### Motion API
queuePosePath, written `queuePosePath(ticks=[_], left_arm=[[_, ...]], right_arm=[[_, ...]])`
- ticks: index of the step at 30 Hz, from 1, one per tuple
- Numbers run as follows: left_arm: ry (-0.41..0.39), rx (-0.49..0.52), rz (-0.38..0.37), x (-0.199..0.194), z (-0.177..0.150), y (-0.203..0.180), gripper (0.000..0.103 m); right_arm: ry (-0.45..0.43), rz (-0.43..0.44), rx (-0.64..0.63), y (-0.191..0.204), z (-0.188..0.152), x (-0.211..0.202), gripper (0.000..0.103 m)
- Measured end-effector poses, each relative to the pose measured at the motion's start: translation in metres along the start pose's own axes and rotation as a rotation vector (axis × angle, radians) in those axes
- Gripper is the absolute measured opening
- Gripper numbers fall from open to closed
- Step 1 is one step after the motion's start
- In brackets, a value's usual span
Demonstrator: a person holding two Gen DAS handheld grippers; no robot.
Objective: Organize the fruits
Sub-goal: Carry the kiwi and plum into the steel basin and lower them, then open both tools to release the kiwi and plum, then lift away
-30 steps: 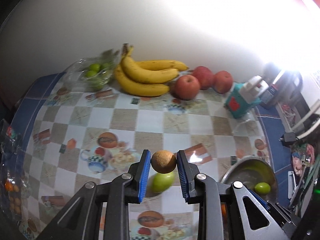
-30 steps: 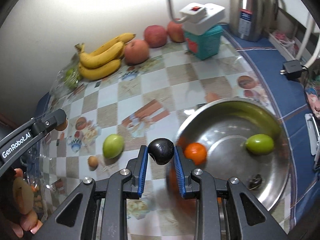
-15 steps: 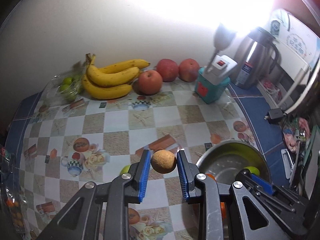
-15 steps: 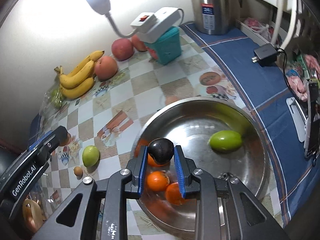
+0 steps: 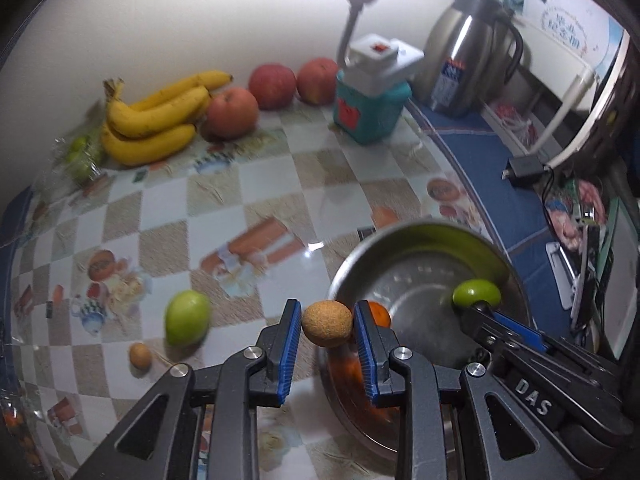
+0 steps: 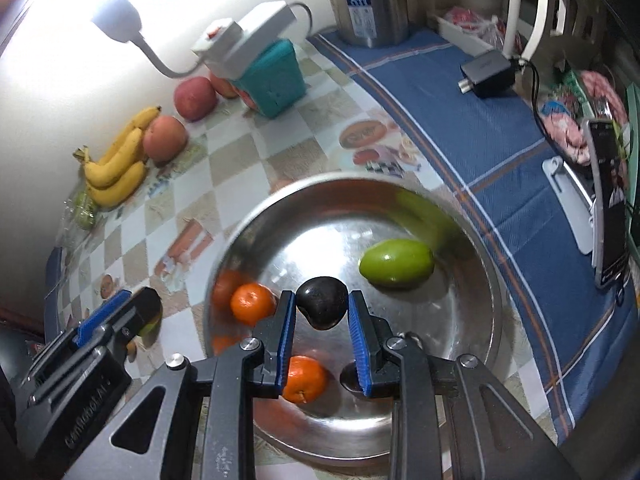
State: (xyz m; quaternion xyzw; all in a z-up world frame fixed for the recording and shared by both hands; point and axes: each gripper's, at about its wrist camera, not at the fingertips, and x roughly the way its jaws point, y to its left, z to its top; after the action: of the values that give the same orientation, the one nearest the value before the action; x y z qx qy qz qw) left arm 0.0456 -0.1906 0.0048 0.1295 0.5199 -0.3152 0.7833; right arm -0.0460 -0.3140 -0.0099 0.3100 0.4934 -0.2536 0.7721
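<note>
My left gripper (image 5: 327, 323) is shut on a small round tan fruit (image 5: 327, 323), hanging just left of the steel bowl's rim (image 5: 404, 232). My right gripper (image 6: 321, 309) is shut on a dark, almost black fruit (image 6: 321, 308) above the inside of the steel bowl (image 6: 280, 204). In the bowl lie a green fruit (image 6: 396, 263) and two oranges (image 6: 253, 303) (image 6: 304, 378). On the checkered tablecloth a second green fruit (image 5: 187, 317) and a small tan fruit (image 5: 140, 355) lie to the left of the bowl.
Bananas (image 5: 154, 116), three red apples (image 5: 232, 112) and a bag of small green fruits (image 5: 82, 156) line the wall. A teal box with a white lamp (image 5: 370, 108), a steel kettle (image 5: 468, 64) and a charger (image 6: 486, 73) stand at the right.
Both grippers have moved right toward the bowl with their fruits still held. The right one went from the bowl's left rim to over its inside; the left one came up to the rim.
</note>
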Motion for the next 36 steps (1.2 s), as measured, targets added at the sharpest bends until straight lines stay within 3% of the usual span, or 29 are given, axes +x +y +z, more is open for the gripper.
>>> queuePosePath(ticks=[5,18,26,36], left_arm=[[0.041,0.0,-0.015,0.012,-0.006,-0.004,0.029],[0.119,0.004,-0.05,0.032,-0.015,-0.011,0.029],[0.138,-0.007,-0.062,0.037,-0.016,-0.009,0.029],[0.139,-0.036,-0.09,0.034,-0.014,-0.004,0.03]], right_arm=[[0.068,-0.009,0.005,-0.002,-0.004,0.023,0.028],[0.129,-0.036,0.02,-0.007,-0.009,0.044,0.028],[0.138,-0.042,0.028,-0.007,-0.01,0.045,0.028],[0.115,-0.036,0.026,-0.006,-0.007,0.036,0.036]])
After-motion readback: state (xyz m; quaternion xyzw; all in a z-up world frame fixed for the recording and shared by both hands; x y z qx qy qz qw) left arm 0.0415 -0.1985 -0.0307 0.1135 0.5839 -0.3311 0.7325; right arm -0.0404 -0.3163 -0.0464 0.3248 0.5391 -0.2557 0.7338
